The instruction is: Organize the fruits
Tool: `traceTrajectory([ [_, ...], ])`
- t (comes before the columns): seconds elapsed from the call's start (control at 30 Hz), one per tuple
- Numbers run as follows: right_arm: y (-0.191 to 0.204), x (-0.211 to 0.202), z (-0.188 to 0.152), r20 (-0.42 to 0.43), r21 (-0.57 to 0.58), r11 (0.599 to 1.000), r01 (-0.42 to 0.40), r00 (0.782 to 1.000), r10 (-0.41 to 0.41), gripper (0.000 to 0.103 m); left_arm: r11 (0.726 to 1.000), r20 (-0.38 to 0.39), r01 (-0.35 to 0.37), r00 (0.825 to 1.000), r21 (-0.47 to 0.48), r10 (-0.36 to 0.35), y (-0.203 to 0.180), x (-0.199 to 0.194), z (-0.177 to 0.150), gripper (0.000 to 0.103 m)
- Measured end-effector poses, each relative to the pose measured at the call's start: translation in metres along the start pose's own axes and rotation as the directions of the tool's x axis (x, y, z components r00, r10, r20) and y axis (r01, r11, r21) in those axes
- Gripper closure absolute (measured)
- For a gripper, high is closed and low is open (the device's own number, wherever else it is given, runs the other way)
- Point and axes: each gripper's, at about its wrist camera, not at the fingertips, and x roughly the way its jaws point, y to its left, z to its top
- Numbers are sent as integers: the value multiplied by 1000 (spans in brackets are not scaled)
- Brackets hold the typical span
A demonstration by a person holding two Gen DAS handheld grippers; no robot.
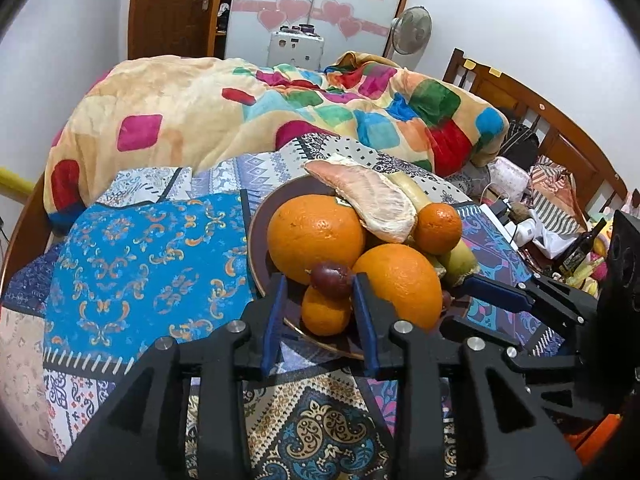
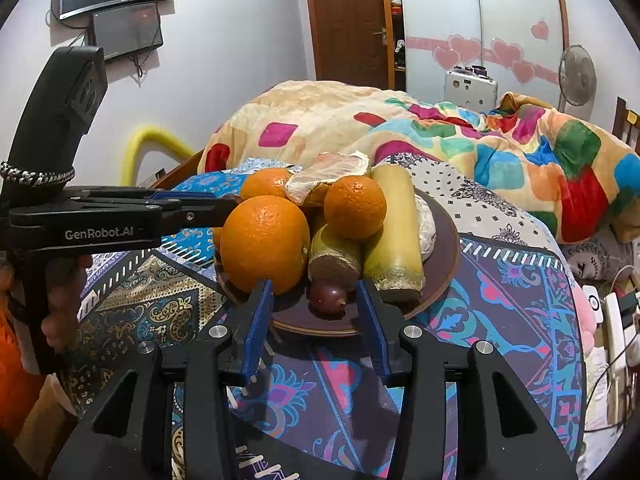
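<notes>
Dark brown plate [image 2: 444, 256], resting on a patterned patchwork bedspread [image 1: 152, 256] near the bed's foot edge, heaped with fruit. Contents: two large oranges [image 1: 316, 236] and [image 1: 396, 280] at the near side; two small tangerines, one [image 1: 438, 222] perched high on the pile, one [image 1: 324, 314] low at the near rim; a peeled pomelo segment [image 1: 368, 200] lying across the top; two pale yellow-green cut stalks [image 2: 394, 236], probably sugarcane, lengthwise along the plate's right side in the right wrist view; two small dark purple fruits, apparently passion fruit. Left gripper [image 1: 320, 292]: jaws partly open, blue fingers flanking one purple fruit [image 1: 332, 278] that sits atop the low tangerine; whether the pads touch it cannot be told. Right gripper [image 2: 316, 292]: jaws open wider, the fingers standing either side of the other purple fruit [image 2: 330, 300] at the plate's near rim, gaps visible on both sides, nothing gripped. Each gripper appears side-on in the other's view, tips at the plate. Behind: a colourful checked blanket [image 1: 240, 112] bunched across the bed.
</notes>
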Motion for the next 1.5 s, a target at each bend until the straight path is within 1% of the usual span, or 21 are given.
traceTrajectory([
  [0.27, -1, -12, 1, 27, 16, 1000, 24, 999, -24, 63, 998, 28, -42, 999, 35, 42, -11, -24, -12, 69],
  [0.37, 0, -21, 1, 39, 17, 999, 29, 999, -30, 63, 998, 40, -56, 998, 32, 54, -13, -34, -16, 69],
  [0.47, 2, -39, 3, 67, 17, 999, 44, 997, -45, 63, 996, 78, -82, 994, 23, 80, -17, -53, -23, 69],
  [0.57, 6, -63, 9, 111, 19, 998, 53, 992, -54, 63, 993, 136, -115, 984, 18, 111, -27, -78, -28, 69],
  [0.67, 14, -94, 14, 173, 16, 998, 65, 983, -67, 63, 989, 215, -148, 967, 31, 137, -42, -110, -34, 69],
  [0.77, 24, -125, 17, 236, 11, 996, 84, 968, -84, 63, 985, 297, -165, 944, 43, 145, -59, -146, -40, 69],
  [0.87, 37, -157, 19, 305, 5, 994, 107, 947, -103, 62, 985, 354, -167, 925, 44, 141, -72, -175, -47, 67],
  [0.9, 41, -168, 19, 327, 3, 994, 113, 939, -108, 59, 985, 376, -170, 916, 44, 141, -76, -185, -49, 66],
  [1.0, 53, -190, 18, 382, -1, 991, 134, 916, -123, 52, 981, 439, -191, 885, 43, 153, -90, -213, -58, 54],
  [1.03, 57, -198, 18, 401, -4, 990, 144, 907, -130, 52, 980, 453, -194, 878, 41, 155, -92, -219, -59, 46],
  [1.07, 61, -206, 17, 418, -6, 988, 152, 898, -135, 51, 980, 472, -196, 868, 37, 155, -96, -227, -62, 42],
  [1.13, 69, -221, 15, 451, -7, 987, 159, 882, -138, 47, 979, 508, -204, 846, 28, 162, -101, -242, -68, 39],
  [1.17, 71, -226, 14, 464, -3, 987, 158, 875, -139, 43, 978, 518, -207, 839, 24, 165, -104, -248, -70, 35],
  [1.2, 75, -234, 13, 482, 5, 987, 160, 865, -143, 41, 978, 526, -207, 834, 19, 166, -105, -252, -72, 33],
  [1.23, 76, -238, 12, 492, 8, 987, 160, 859, -143, 39, 979, 535, -204, 829, 16, 164, -107, -257, -74, 31],
  [1.3, 82, -248, 10, 518, 15, 986, 166, 842, -149, 32, 979, 550, -202, 820, 17, 160, -110, -267, -79, 29],
  [1.33, 83, -249, 9, 527, 18, 985, 170, 836, -154, 30, 978, 556, -206, 815, 16, 162, -111, -270, -81, 27],
  [1.37, 85, -251, 8, 534, 21, 985, 174, 830, -158, 25, 977, 563, -212, 809, 14, 168, -112, -274, -83, 21],
  [1.4, 86, -253, 7, 542, 24, 984, 178, 825, -162, 18, 976, 572, -219, 802, 11, 173, -113, -277, -85, 19],
  [1.43, 88, -254, 5, 549, 27, 983, 181, 820, -166, 16, 975, 579, -222, 796, 9, 176, -114, -280, -87, 15],
  [1.5, 91, -256, 3, 555, 31, 982, 186, 814, -172, 12, 975, 589, -224, 789, 6, 177, -116, -286, -91, 12],
])
